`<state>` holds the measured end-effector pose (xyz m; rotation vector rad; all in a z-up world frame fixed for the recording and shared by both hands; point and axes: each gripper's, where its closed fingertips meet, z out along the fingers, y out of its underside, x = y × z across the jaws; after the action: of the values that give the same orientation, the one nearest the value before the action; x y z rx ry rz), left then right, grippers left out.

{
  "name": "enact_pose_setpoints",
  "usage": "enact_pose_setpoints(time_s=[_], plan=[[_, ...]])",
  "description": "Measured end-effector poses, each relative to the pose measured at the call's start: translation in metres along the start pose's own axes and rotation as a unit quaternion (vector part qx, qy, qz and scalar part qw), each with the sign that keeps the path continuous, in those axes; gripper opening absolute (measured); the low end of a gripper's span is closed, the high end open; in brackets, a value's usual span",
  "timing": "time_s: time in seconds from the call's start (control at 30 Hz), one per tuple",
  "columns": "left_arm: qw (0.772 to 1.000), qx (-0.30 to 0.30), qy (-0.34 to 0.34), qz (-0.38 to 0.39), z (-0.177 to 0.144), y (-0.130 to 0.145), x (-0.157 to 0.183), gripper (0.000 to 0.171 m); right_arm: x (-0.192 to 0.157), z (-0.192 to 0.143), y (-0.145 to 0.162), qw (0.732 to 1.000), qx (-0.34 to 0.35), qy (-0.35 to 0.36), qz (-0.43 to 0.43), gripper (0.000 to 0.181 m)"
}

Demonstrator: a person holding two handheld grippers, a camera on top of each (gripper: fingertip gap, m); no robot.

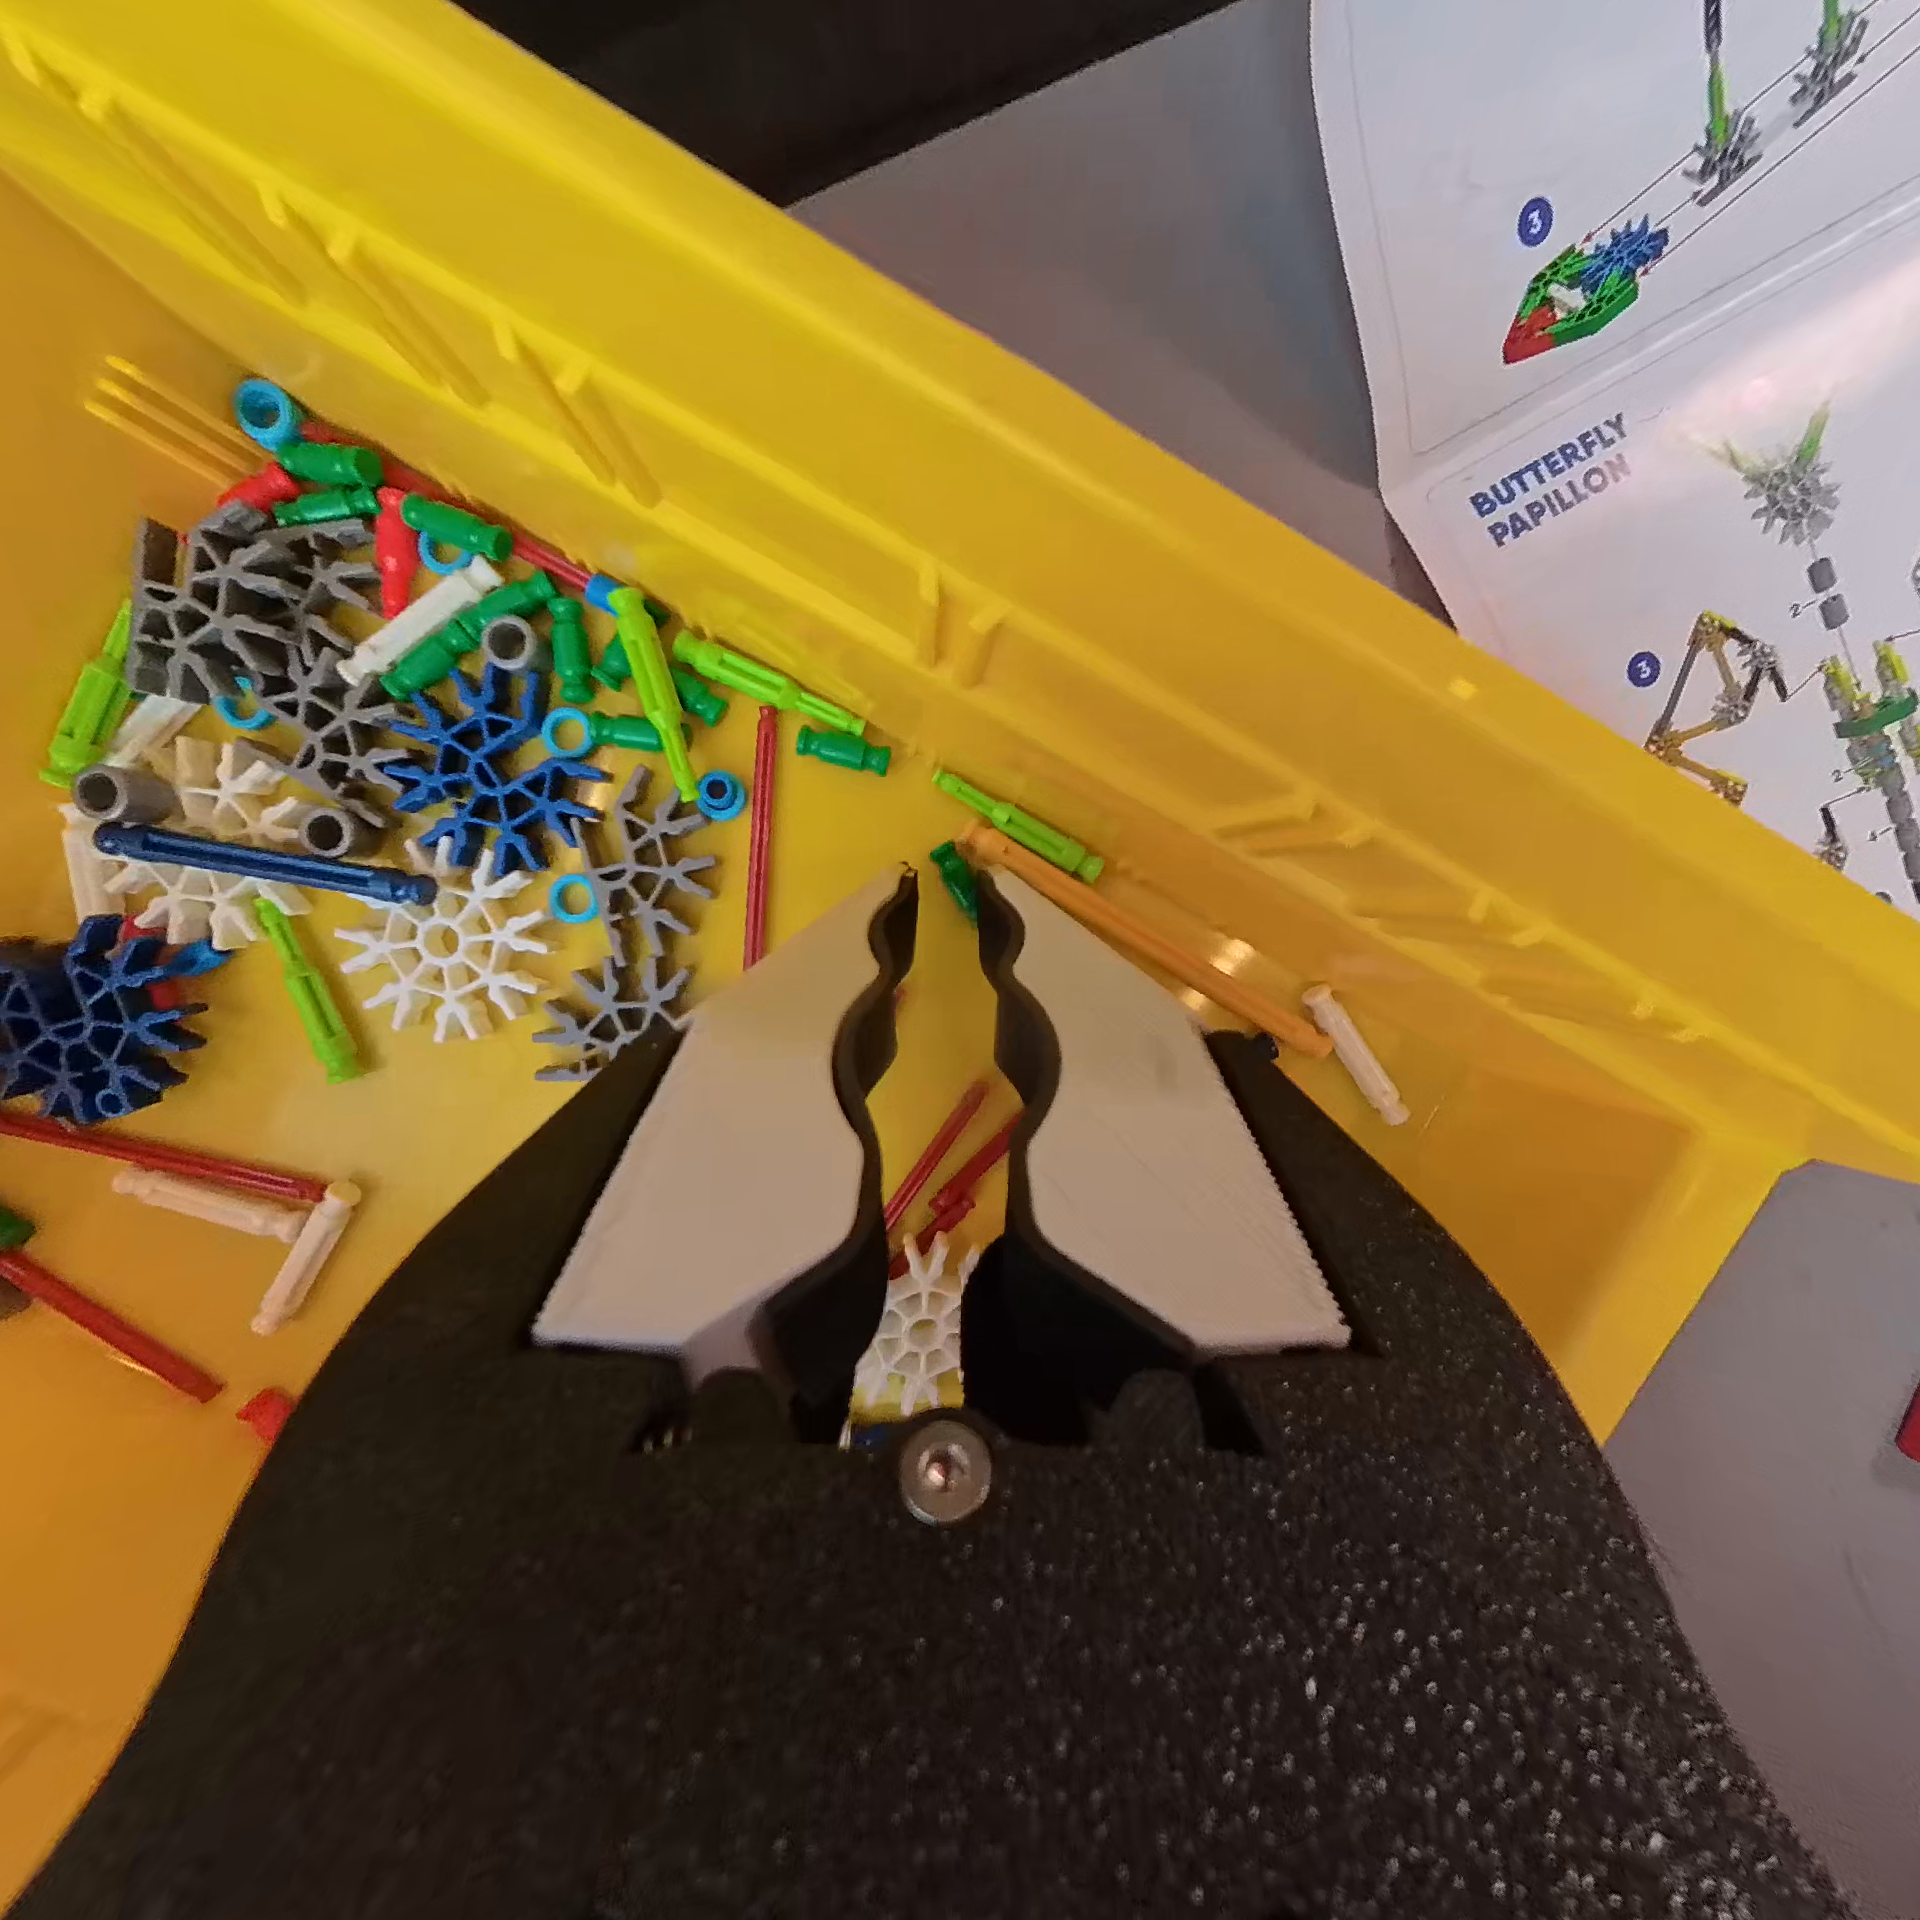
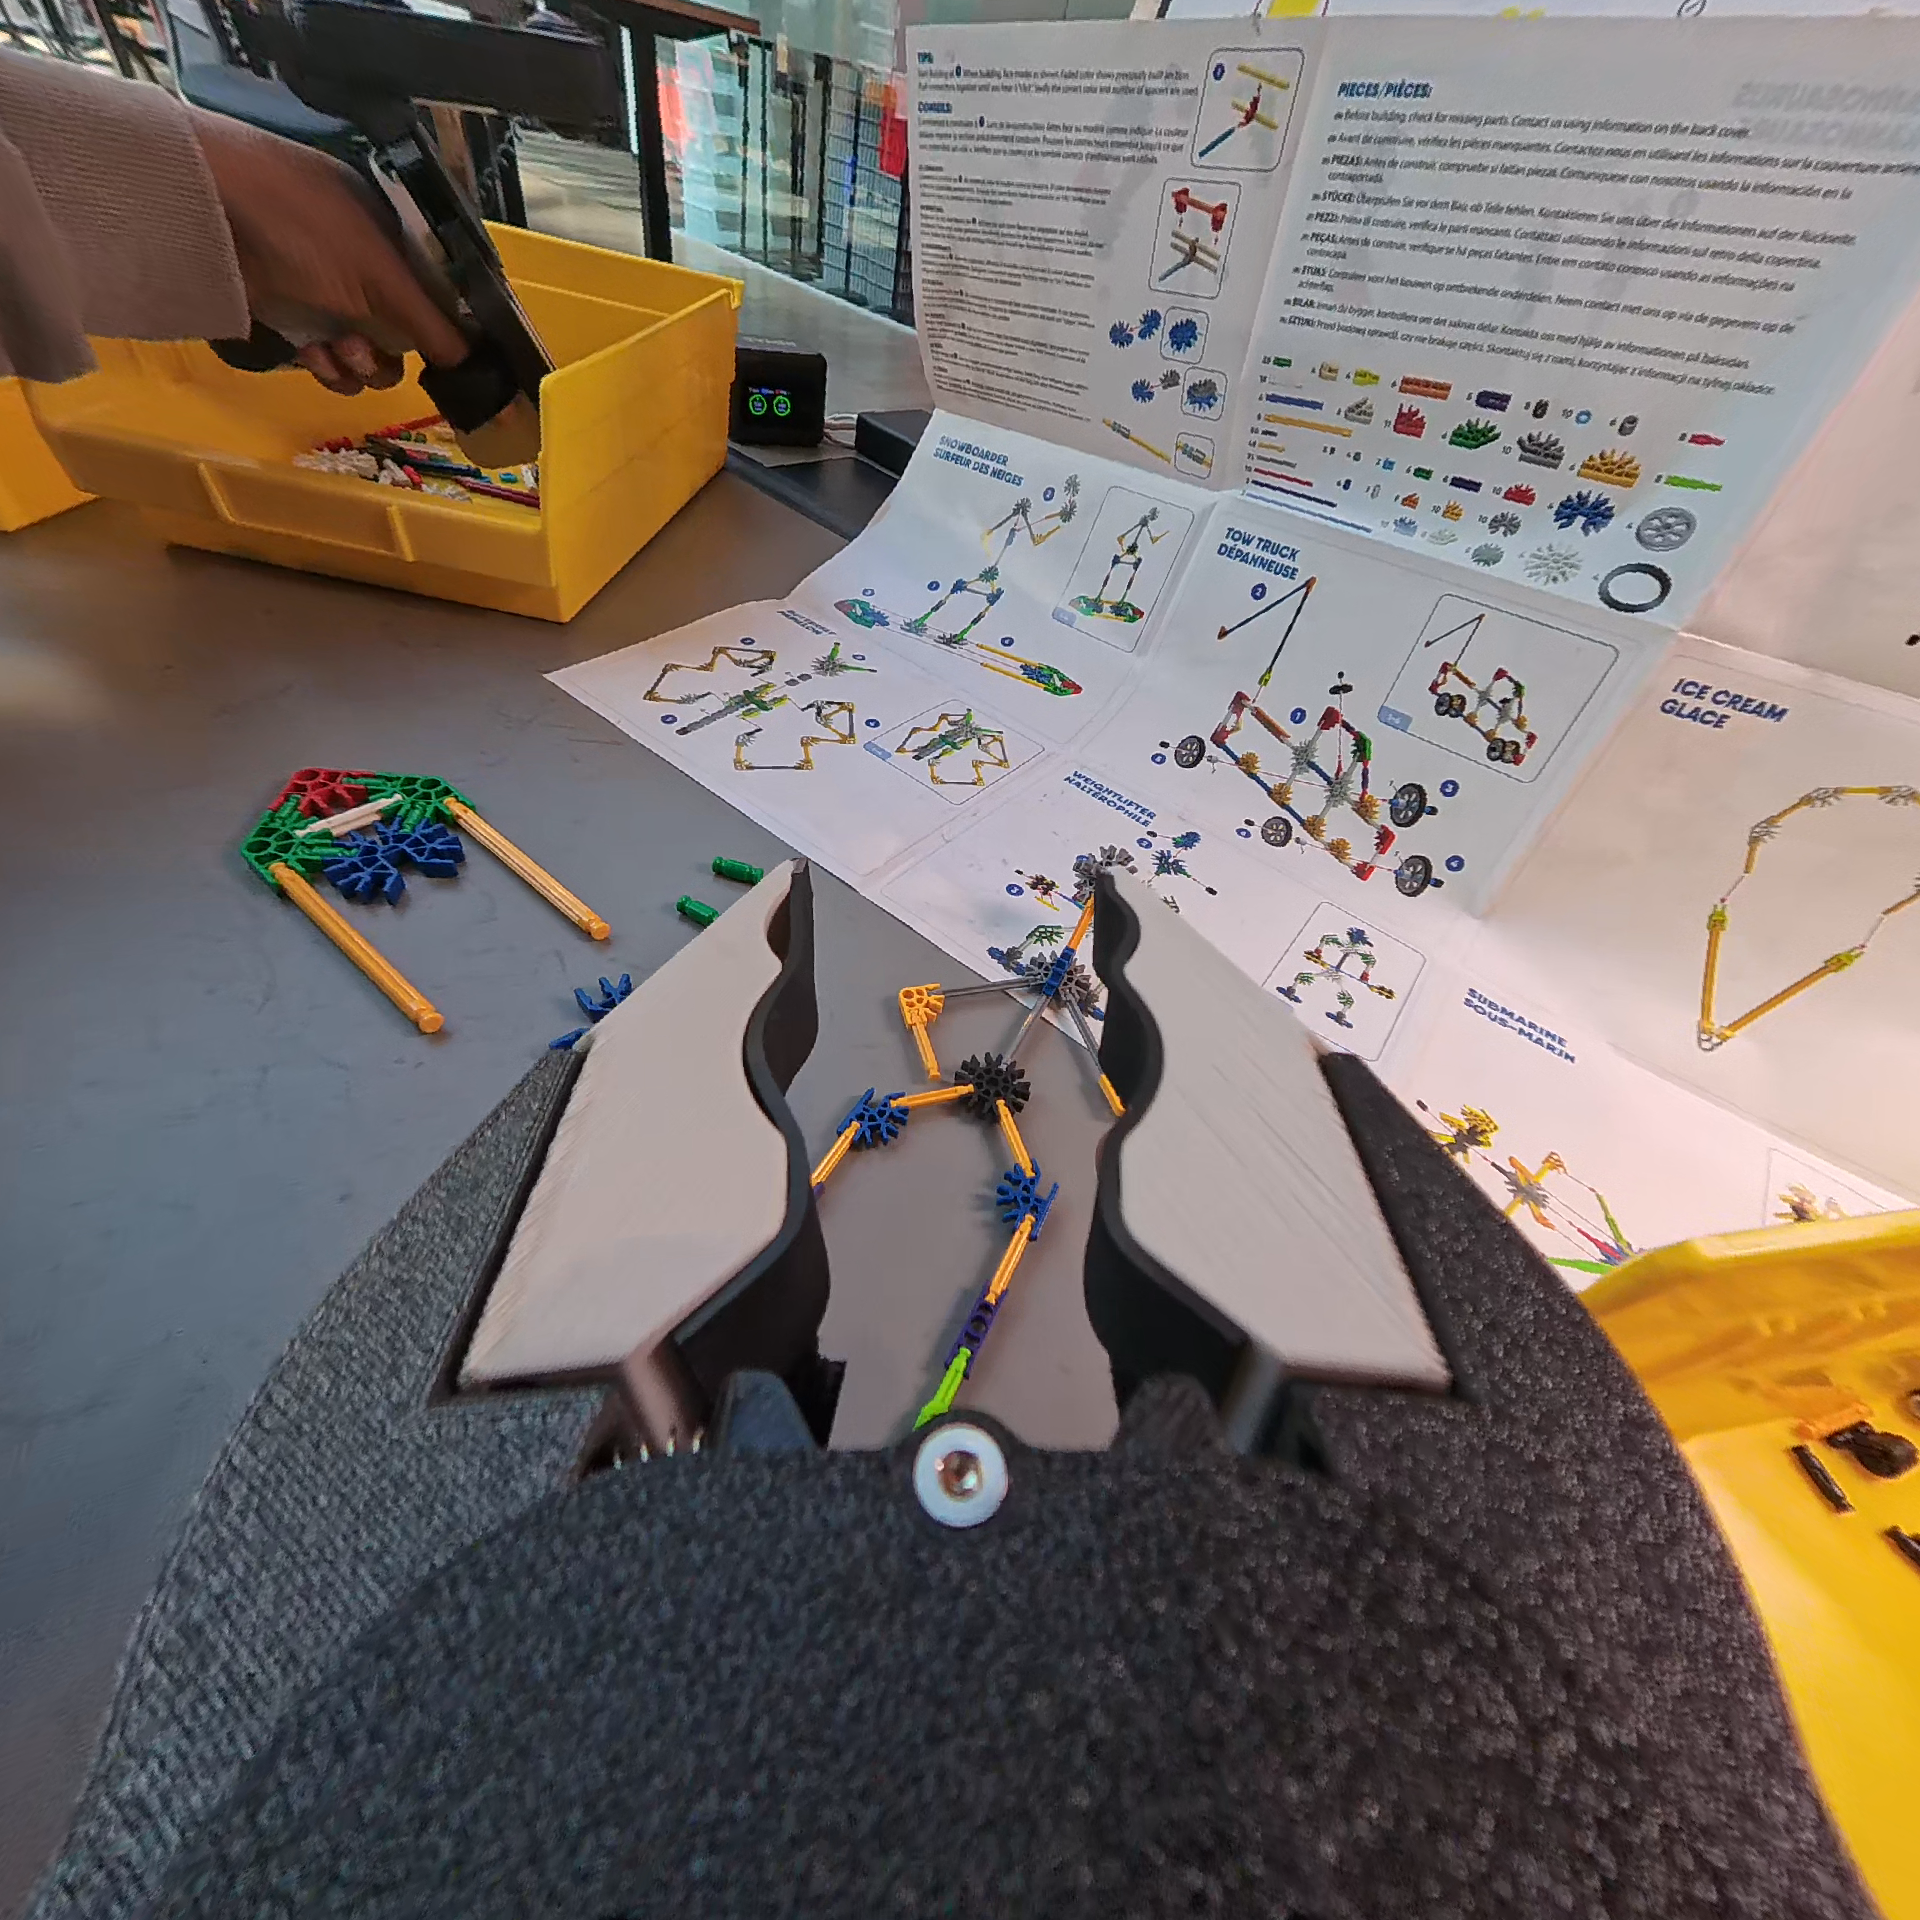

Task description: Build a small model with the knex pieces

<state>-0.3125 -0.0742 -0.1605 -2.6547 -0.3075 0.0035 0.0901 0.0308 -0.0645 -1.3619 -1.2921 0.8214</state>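
Inside the yellow plastic bin [image 1: 935, 499], left gripper [image 1: 948, 883] hovers nearly closed, empty, beside a small green rod [image 1: 954, 878]; crowded pieces risk a mis-grab. Right gripper [image 2: 951, 883] is spread, empty.

We are carrying two alike tools: the left tool [image 1: 948, 883] and the right tool [image 2: 951, 883] are each showing pale grey ribbed fingers [image 1: 748, 1122] lined with wavy black pads, a speckled black foam-like body and one silver screw [image 2: 959, 1473]. We are wearing a brownish-grey knitted sleeve [image 2: 94, 218].
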Motion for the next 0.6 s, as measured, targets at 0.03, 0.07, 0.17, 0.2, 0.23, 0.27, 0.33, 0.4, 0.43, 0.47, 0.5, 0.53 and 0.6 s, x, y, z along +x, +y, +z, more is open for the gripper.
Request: enact_pose_setpoints(time_s=[0.03,0.07,0.17,0.2,0.23,0.27,0.33,0.4,0.43,0.47,0.5,0.53,0.6], plan=[[1.0,-0.005,0.001,0.0,0.001,0.001,0.0,0.011,0.0,0.0,0.0,1.0,0.0,0.001,0.0,0.053],[1.0,-0.012,-0.003,0.004,0.002,0.004,0.0,0.01,0.001,0.0,-0.001,1.0,0.001,0.001,0.0,0.053],[1.0,-0.02,-0.017,0.016,0.002,0.006,-0.003,0.006,0.001,-0.001,-0.001,1.0,0.002,0.001,0.002,0.053],[0.999,-0.022,-0.02,0.019,0.002,0.006,-0.004,0.006,0.001,-0.001,-0.001,1.0,0.002,0.001,0.002,0.053],[0.999,-0.023,-0.021,0.022,0.002,0.007,-0.004,0.006,0.001,-0.001,-0.001,1.0,0.002,0.001,0.001,0.053],[0.999,-0.023,-0.022,0.025,0.002,0.007,-0.004,0.006,0.001,-0.001,-0.001,1.0,0.002,0.001,0.001,0.053],[0.999,-0.024,-0.024,0.04,0.002,0.007,-0.004,0.005,0.0,-0.001,-0.001,1.0,0.002,0.0,0.0,0.053],[0.998,-0.024,-0.033,0.057,0.0,0.006,-0.005,0.005,0.001,-0.001,-0.002,1.0,0.003,0.001,-0.002,0.052],[0.997,-0.015,-0.041,0.064,-0.005,0.003,-0.005,0.005,0.001,-0.002,-0.003,1.0,0.004,0.003,-0.002,0.053],[0.997,0.008,-0.048,0.068,-0.015,-0.005,-0.003,0.005,0.002,-0.002,-0.003,1.0,0.005,0.005,-0.001,0.053],[0.994,0.041,-0.062,0.074,-0.031,-0.017,0.001,0.005,0.003,-0.002,-0.003,1.0,0.006,0.006,0.0,0.053],[0.989,0.079,-0.089,0.091,-0.052,-0.031,0.006,0.005,0.004,-0.002,-0.003,1.0,0.006,0.006,0.002,0.053],[0.974,0.148,-0.094,0.141,-0.091,-0.055,0.048,0.005,0.004,-0.001,-0.001,1.0,0.003,0.004,0.006,0.053]])
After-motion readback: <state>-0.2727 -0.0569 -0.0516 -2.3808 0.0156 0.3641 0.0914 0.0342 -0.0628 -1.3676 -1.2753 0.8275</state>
